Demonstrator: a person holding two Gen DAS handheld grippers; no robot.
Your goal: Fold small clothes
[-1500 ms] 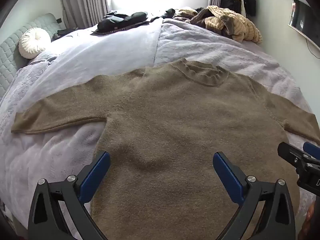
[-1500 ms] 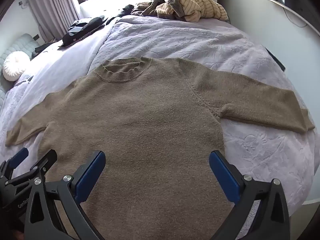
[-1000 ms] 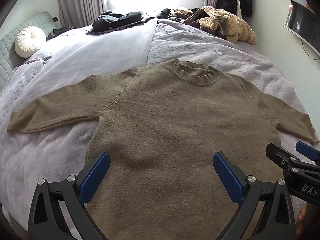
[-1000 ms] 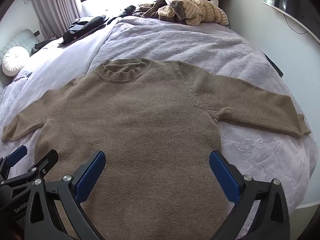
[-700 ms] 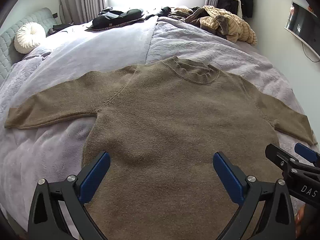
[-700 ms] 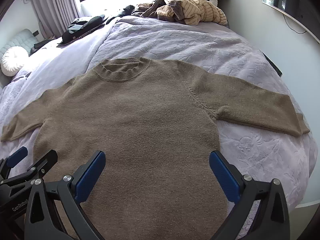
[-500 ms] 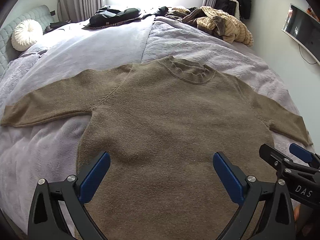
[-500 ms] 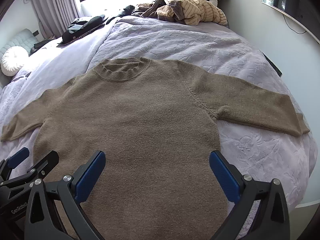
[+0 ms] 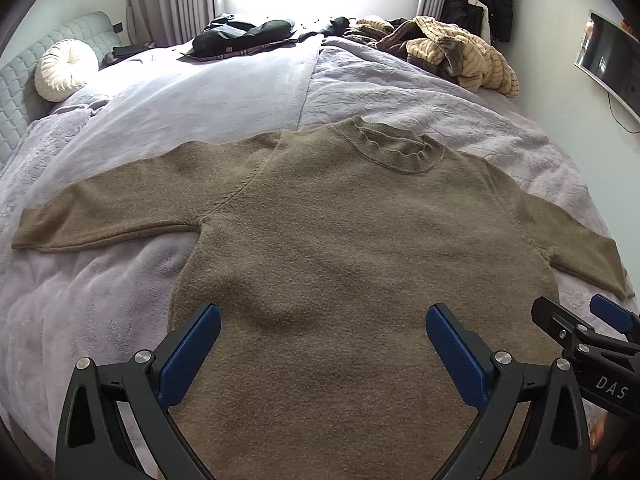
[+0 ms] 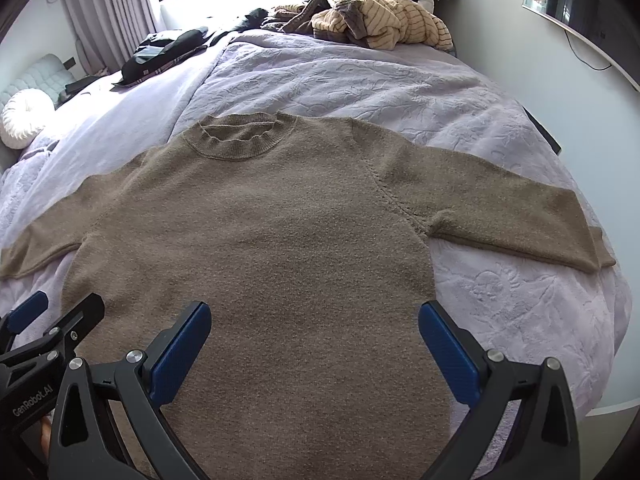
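A brown knitted crew-neck sweater (image 9: pixel 340 248) lies spread flat, front up, on a bed covered with a pale lilac embossed quilt (image 10: pixel 400 76). Its ribbed collar (image 9: pixel 394 148) points away from both cameras and its hem lies nearest them. Both sleeves stretch out sideways: the left sleeve (image 9: pixel 108 208) runs over the quilt to the left, and the right sleeve (image 10: pixel 512 204) reaches toward the right edge of the bed.

The left tongs (image 9: pixel 322 344) hang over the lower part of the sweater's body with their blue-padded jaws wide apart, holding nothing; the knit fills the gap between them. The right tongs (image 10: pixel 314 340) hang likewise over the lower body, also spread wide and empty. Whether either pair touches the knit cannot be told. The two pairs sit side by side, each visible at the edge of the other's view: the right tongs near the sweater's right side, the left tongs near its left side.

At the far end of the bed lie a heap of tan striped clothing (image 10: pixel 380 20) and a black garment (image 9: pixel 244 36). A round white cushion (image 9: pixel 66 70) sits at the far left.
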